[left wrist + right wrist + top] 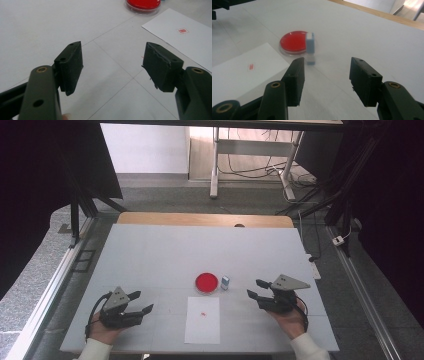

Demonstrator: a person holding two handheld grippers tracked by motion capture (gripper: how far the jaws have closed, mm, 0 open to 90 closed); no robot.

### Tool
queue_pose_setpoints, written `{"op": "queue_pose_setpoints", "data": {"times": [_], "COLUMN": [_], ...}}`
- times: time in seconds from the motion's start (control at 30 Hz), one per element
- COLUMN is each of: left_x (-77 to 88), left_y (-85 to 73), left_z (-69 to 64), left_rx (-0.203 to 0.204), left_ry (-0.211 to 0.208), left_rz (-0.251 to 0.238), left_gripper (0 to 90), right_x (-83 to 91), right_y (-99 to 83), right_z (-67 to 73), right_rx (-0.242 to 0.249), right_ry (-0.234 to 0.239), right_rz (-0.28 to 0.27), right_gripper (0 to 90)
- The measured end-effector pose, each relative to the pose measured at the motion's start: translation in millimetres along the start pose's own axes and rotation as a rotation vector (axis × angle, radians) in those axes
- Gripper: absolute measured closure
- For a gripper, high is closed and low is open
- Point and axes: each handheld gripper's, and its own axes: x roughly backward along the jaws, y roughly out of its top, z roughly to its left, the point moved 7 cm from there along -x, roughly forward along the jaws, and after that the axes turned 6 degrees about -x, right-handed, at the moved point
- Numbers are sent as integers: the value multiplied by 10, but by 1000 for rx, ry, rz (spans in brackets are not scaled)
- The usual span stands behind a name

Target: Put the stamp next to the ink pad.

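Open right gripper (325, 80), upright blue stamp (310, 48), round dish (295, 42) possibly holding red ink

One dish (206, 283), one stamp (225, 282), one sheet (202, 320)

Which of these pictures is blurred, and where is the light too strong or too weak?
Right gripper view: the small blue stamp and the table beyond the tongs are smeared. Left gripper view: sharp on the tongs' pads, with the red ink pad slightly soft. High view: evenly lit white table, very dark corners at left and right.
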Motion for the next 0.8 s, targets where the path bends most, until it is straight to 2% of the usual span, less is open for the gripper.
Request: {"op": "queue_pose_setpoints", "data": {"times": [0.17,0.33,0.47,0.8], "left_x": [-7,-8,-17,-31], "left_y": [13,18,28,32], "left_z": [-23,-21,-26,-14], "left_rx": [-4,-5,-9,-10], "left_ry": [-6,-5,-7,-5], "left_rz": [-1,-2,-5,-4], "left_gripper": [321,321,321,320], "right_x": [205,315,338,332], "right_y": [-148,-265,-333,-358], "right_z": [-130,-229,-243,-236], "right_rx": [4,-21,4,11], "right_ry": [-42,-56,-69,-64], "right_rz": [-10,-10,3,15], "right_gripper": [455,455,457,457]}}
